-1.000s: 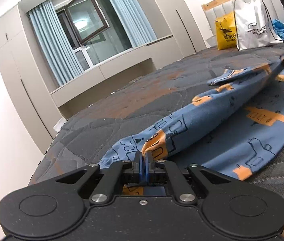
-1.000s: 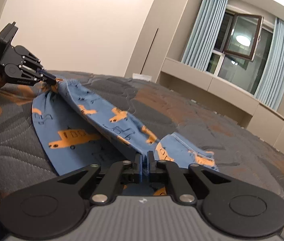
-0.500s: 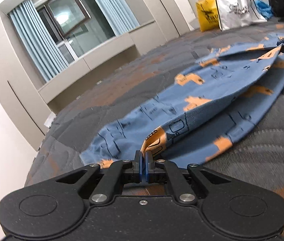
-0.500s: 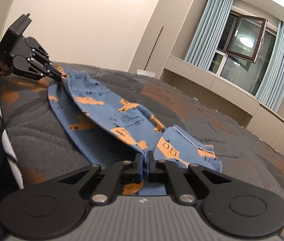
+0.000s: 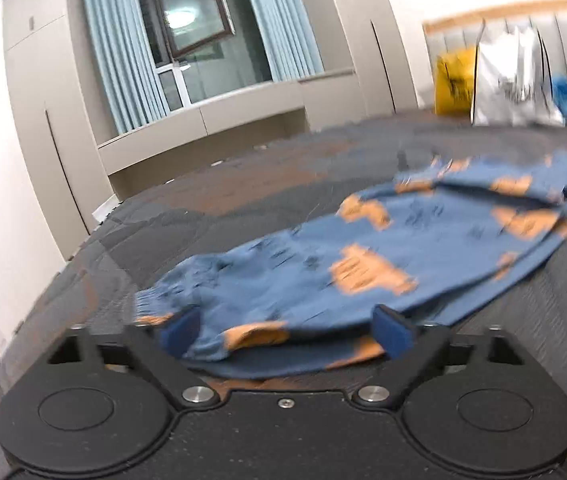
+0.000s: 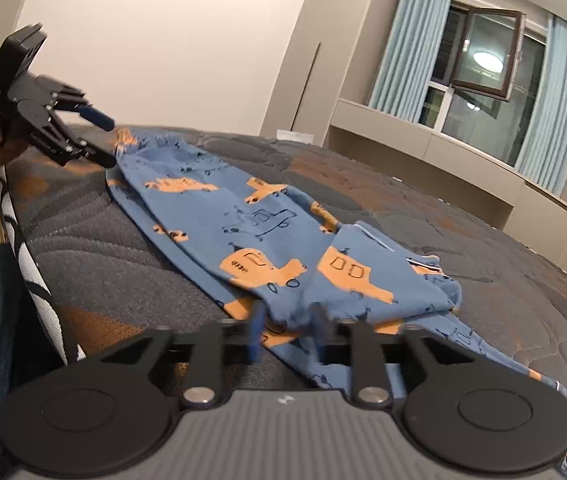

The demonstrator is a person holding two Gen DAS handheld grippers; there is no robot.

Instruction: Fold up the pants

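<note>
Blue cotton pants with orange vehicle prints (image 6: pixel 267 236), folded lengthwise on dark quilted mattress (image 6: pixel 123 276); left gripper (image 5: pixel 283 330) fingers wide, right gripper (image 6: pixel 287 332) fingers parted at 6 o'clock, neither gripping cloth.

Two matte black plastic grippers, left (image 5: pixel 286 334) and right (image 6: pixel 286 336), with blue finger pads (image 5: pixel 391 333), silver screws and round embossed discs; the right one has a ribbed grey housing.

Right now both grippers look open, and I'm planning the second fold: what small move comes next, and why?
Probably back both grippers off the pants. The left gripper and right gripper stand open, and the pants lie folded lengthwise on the bed, so pulling clear before regrasping avoids dragging the fold.
</note>
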